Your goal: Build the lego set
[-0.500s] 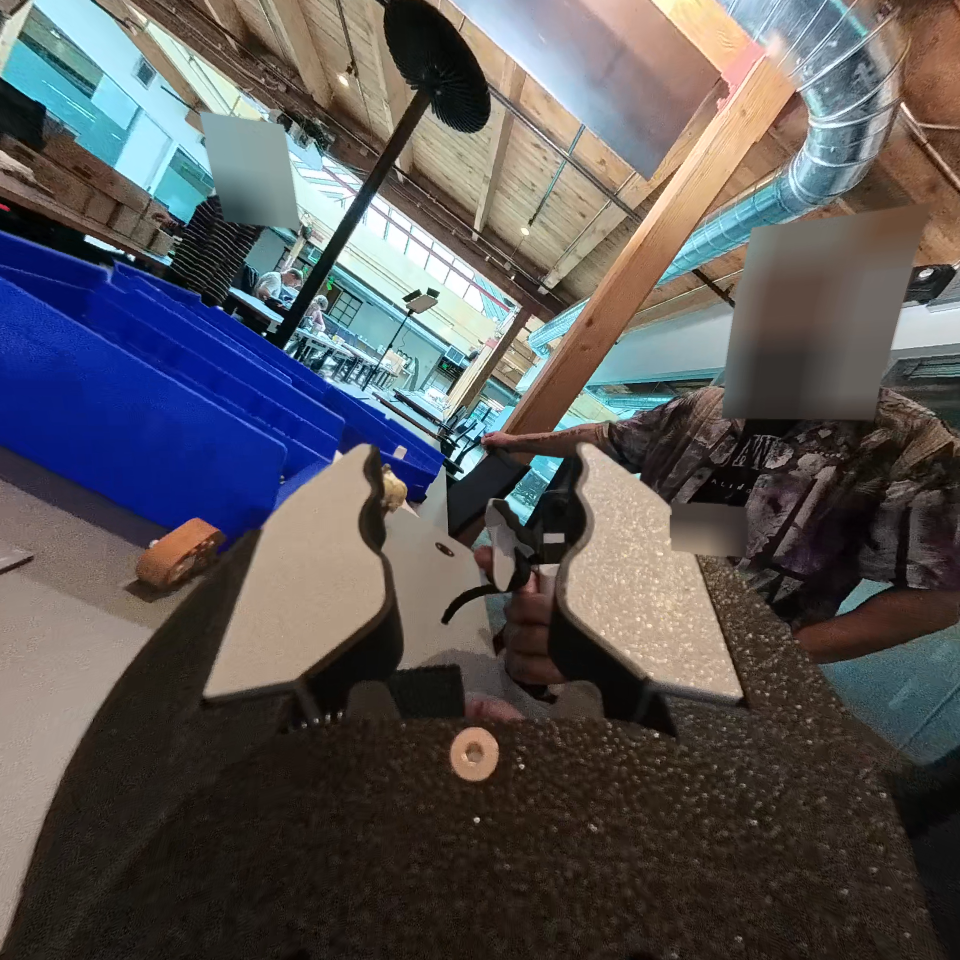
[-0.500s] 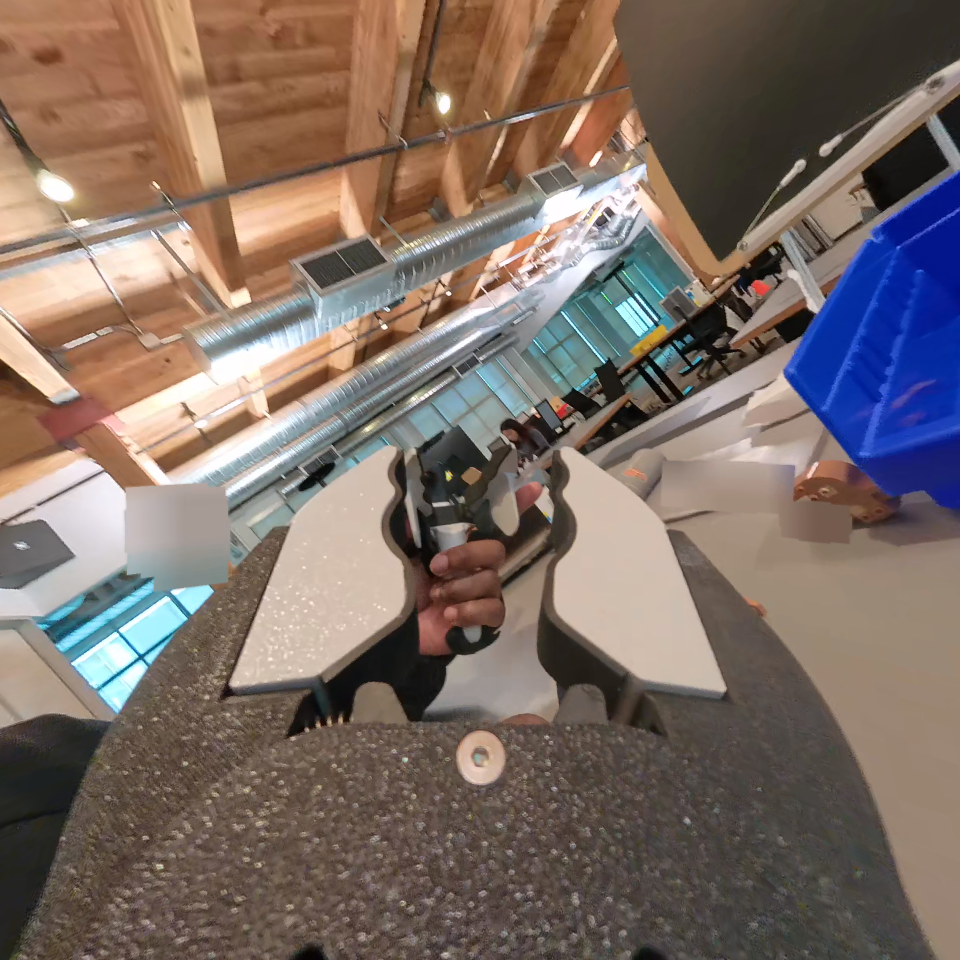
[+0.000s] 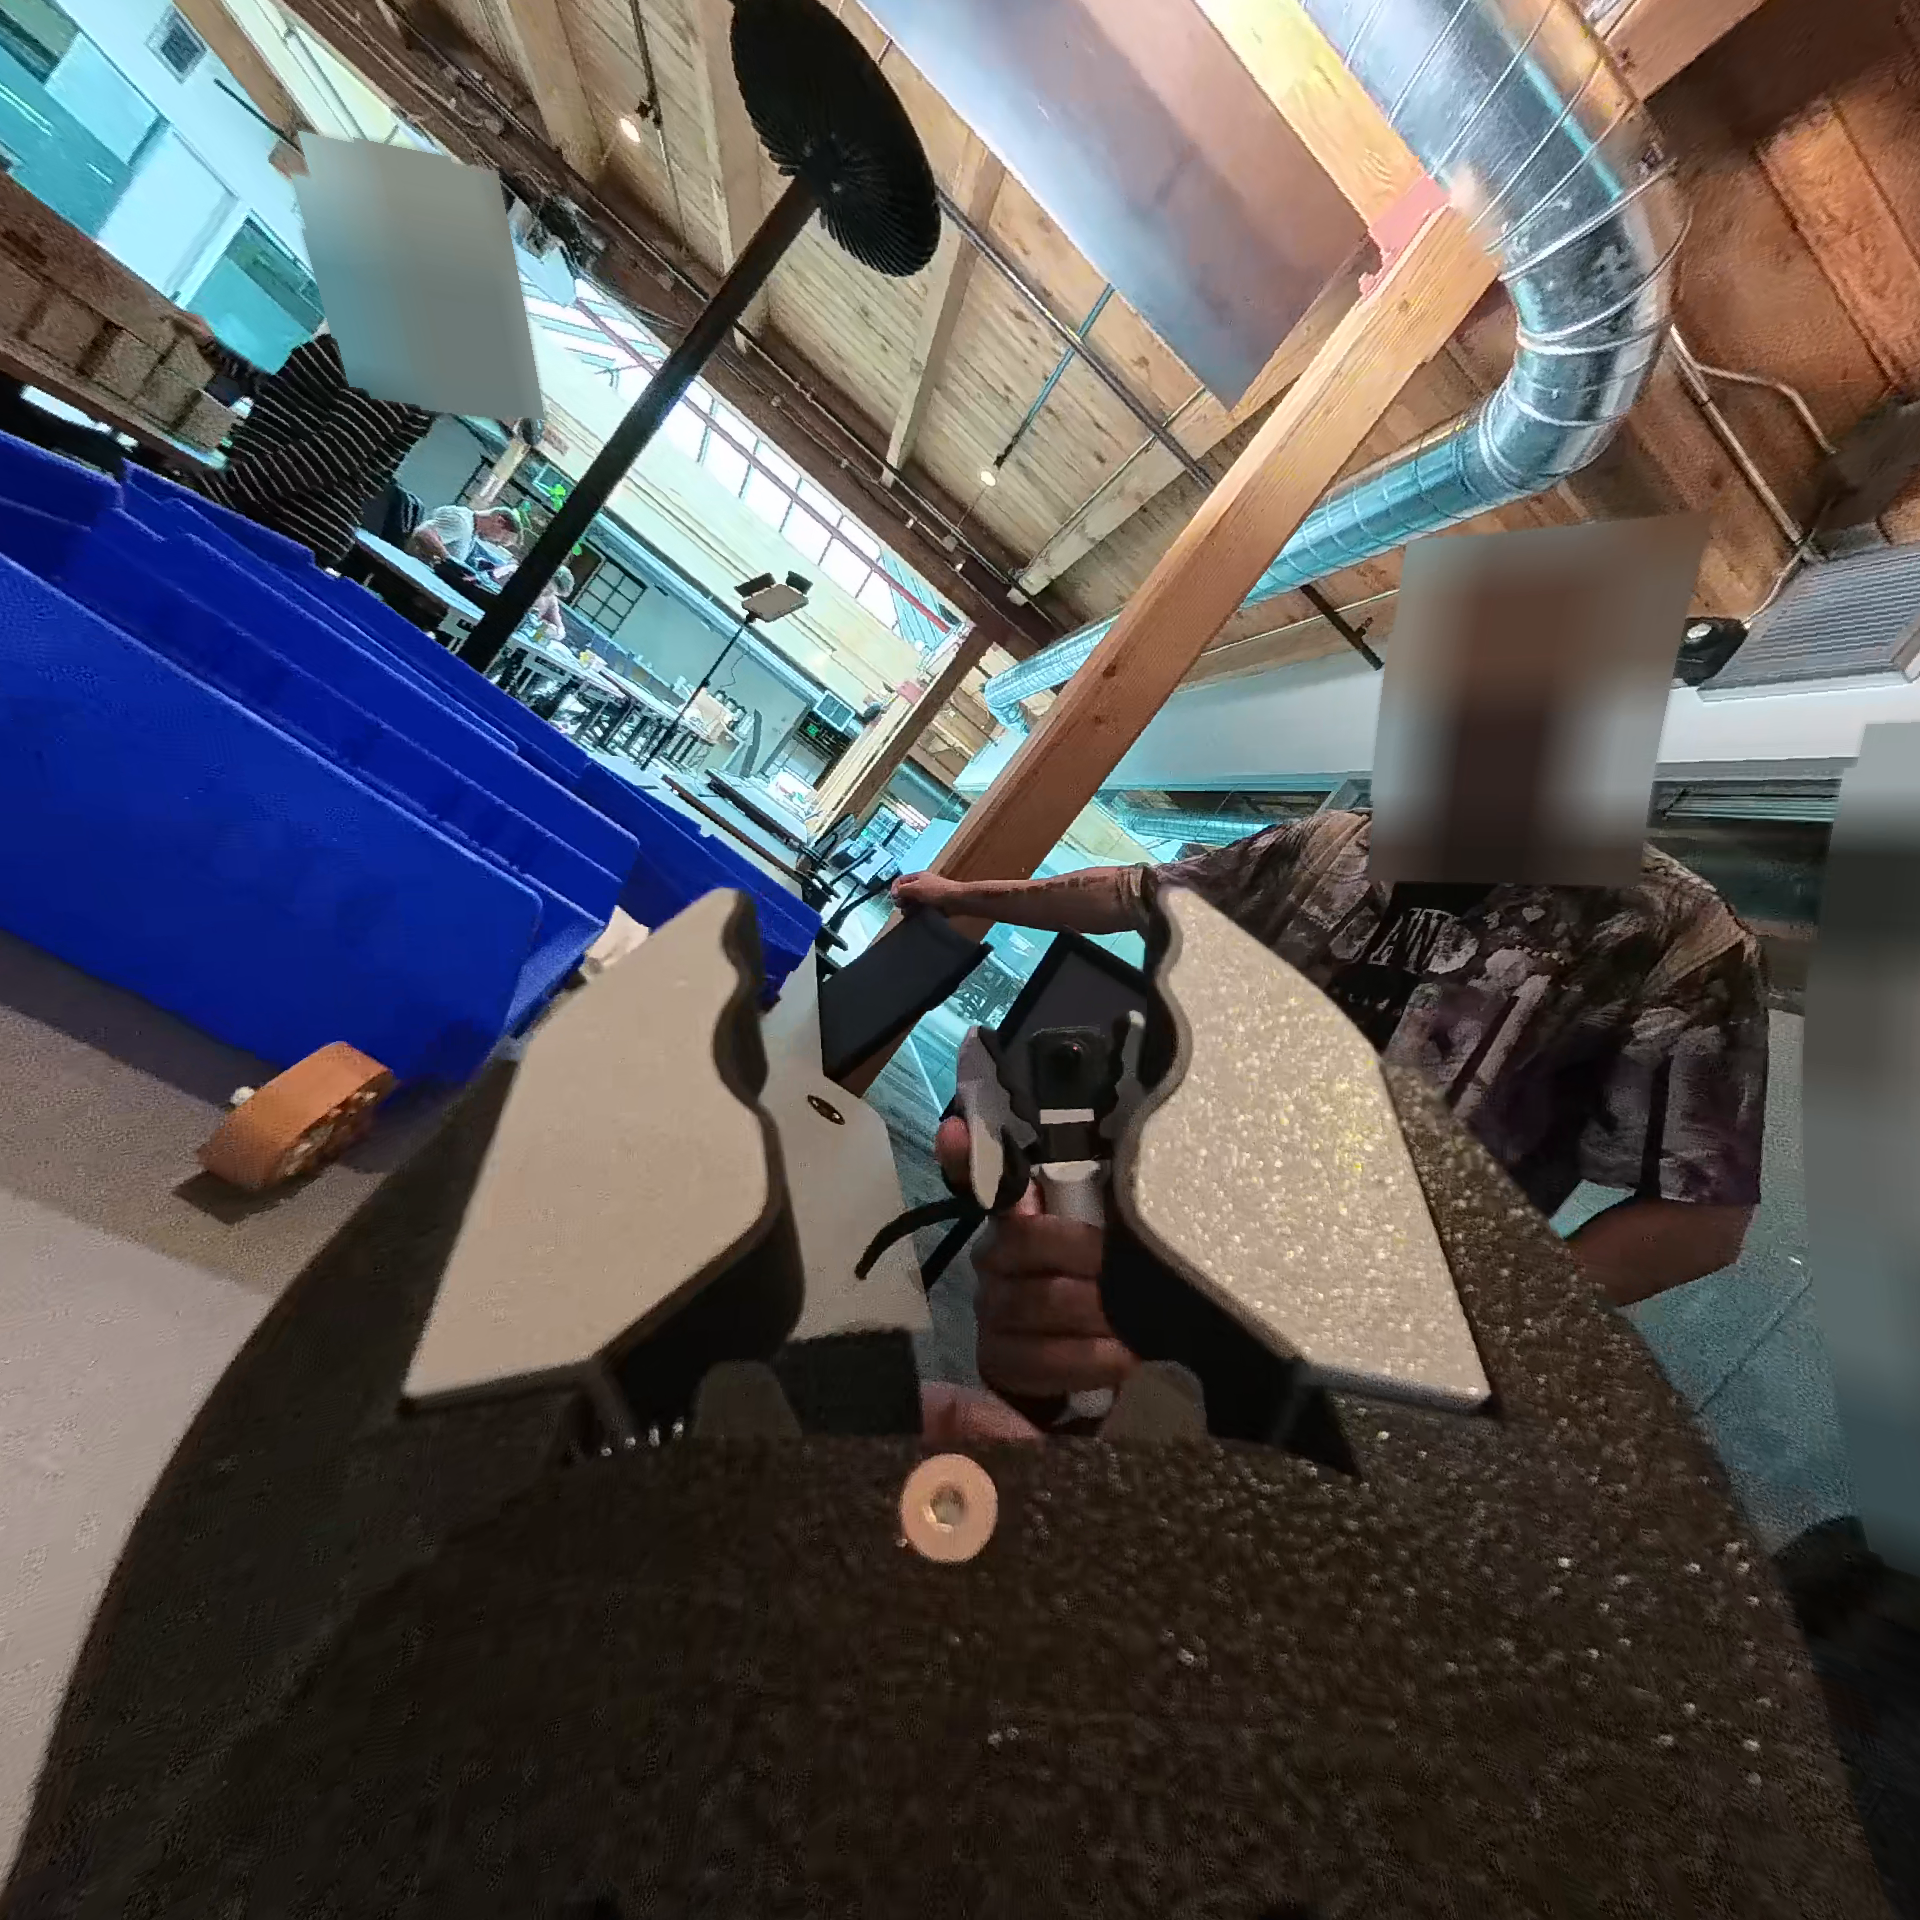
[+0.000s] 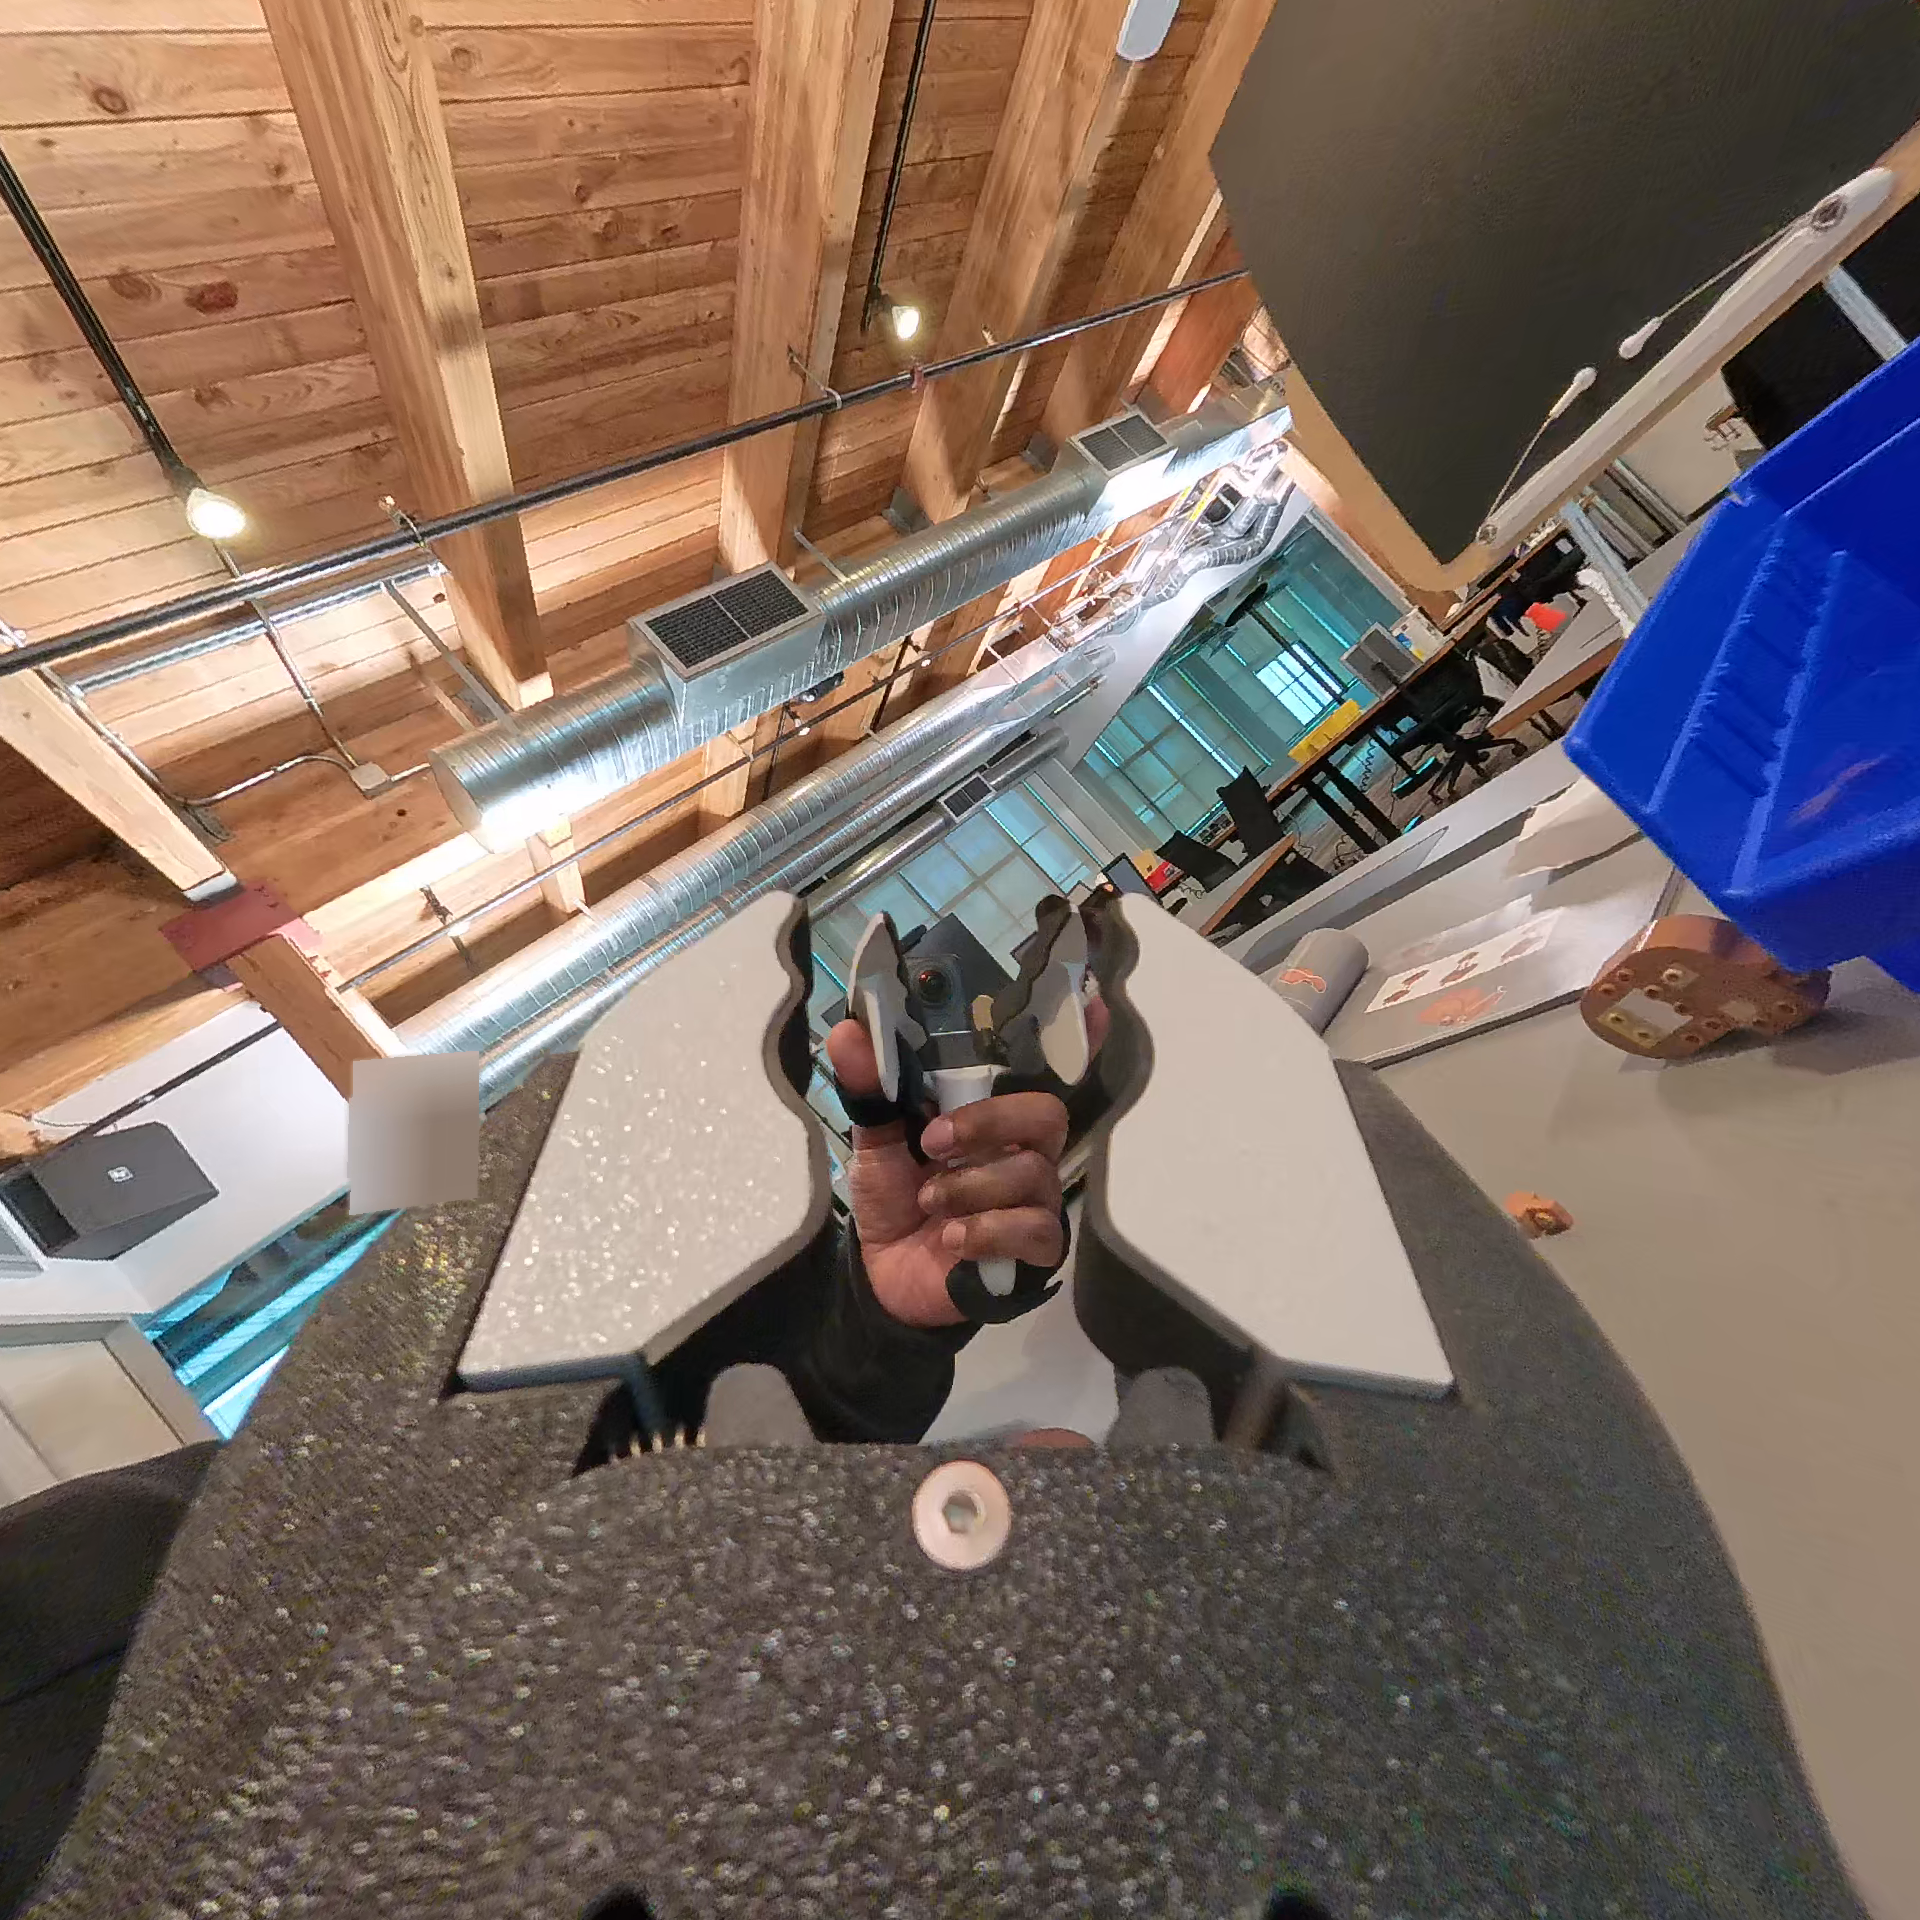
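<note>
Left wrist view sits low over the grey table [image 3: 94, 1299], tilted up and rolled, looking along its own open fingers toward the table's edge, where the other gripper [image 3: 1049, 1081] faces straight back, close in. Right wrist view is pitched up harder, mostly wooden ceiling [image 4: 520, 260] and silver ducts [image 4: 665, 707], table surface [image 4: 1662, 1351] running down its right side. Dead ahead between its fingers, the left gripper [image 4: 977, 997] stares back. So the two cameras face each other. Shared ground: the blue bins [image 3: 260, 831] [image 4: 1766, 727], the copper-coloured round part [image 3: 296, 1112] [image 4: 1694, 987] at their foot, the ducts [image 3: 1403, 499].
</note>
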Tool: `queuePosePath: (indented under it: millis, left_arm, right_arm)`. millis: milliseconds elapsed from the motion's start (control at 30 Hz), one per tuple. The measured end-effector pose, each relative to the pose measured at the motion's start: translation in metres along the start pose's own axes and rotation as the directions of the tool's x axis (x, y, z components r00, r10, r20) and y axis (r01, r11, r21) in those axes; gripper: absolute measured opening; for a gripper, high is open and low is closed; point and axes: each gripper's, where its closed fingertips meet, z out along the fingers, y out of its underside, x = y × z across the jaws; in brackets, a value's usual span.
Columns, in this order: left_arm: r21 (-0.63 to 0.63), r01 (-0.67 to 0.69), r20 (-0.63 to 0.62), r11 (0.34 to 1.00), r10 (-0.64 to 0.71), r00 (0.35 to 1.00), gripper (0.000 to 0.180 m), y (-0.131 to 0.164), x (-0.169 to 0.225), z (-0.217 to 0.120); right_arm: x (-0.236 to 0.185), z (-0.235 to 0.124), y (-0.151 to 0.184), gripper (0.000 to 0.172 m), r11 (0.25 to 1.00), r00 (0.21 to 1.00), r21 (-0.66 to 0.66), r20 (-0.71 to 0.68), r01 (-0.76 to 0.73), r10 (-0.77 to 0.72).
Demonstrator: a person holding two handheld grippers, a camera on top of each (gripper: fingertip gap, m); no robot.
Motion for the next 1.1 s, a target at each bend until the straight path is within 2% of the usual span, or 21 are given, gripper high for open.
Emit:
queuePosePath:
  millis: [267,400,500,700,833,967,1100]
  left_arm:
    - [-0.061,-0.045,0.030,0.997,0.047,0.998,0.069,0.014,-0.007,0.003]
    - [-0.141,-0.179,0.079,0.974,0.191,0.978,0.068,0.024,-0.015,0.004]
    - [-0.244,-0.317,0.125,0.917,0.354,0.927,0.066,0.034,-0.025,0.003]
    - [-0.426,-0.519,0.197,0.741,0.636,0.746,0.050,0.044,-0.052,-0.005]
    - [-0.505,-0.551,0.225,0.665,0.717,0.660,0.037,0.046,-0.065,-0.010]
    - [-0.560,-0.550,0.233,0.620,0.755,0.613,0.024,0.049,-0.075,-0.016]
    - [-0.601,-0.544,0.237,0.586,0.780,0.579,0.012,0.050,-0.082,-0.023]
  right_arm:
    - [0.007,0.005,0.008,0.051,0.999,1.000,-0.041,-0.010,0.013,-0.014]
    - [0.014,0.009,0.015,0.050,0.993,0.997,-0.094,-0.035,0.066,-0.070]
    - [0.023,0.011,0.018,0.048,0.980,0.987,-0.144,-0.071,0.134,-0.146]
    - [0.052,0.015,0.023,0.039,0.922,0.931,-0.273,-0.162,0.275,-0.326]
    - [0.071,0.020,0.027,0.023,0.893,0.909,-0.349,-0.199,0.283,-0.366]
    - [0.085,0.029,0.035,0.002,0.865,0.899,-0.411,-0.195,0.288,-0.392]
    - [0.094,0.038,0.047,0.000,0.819,0.881,-0.472,-0.161,0.327,-0.445]
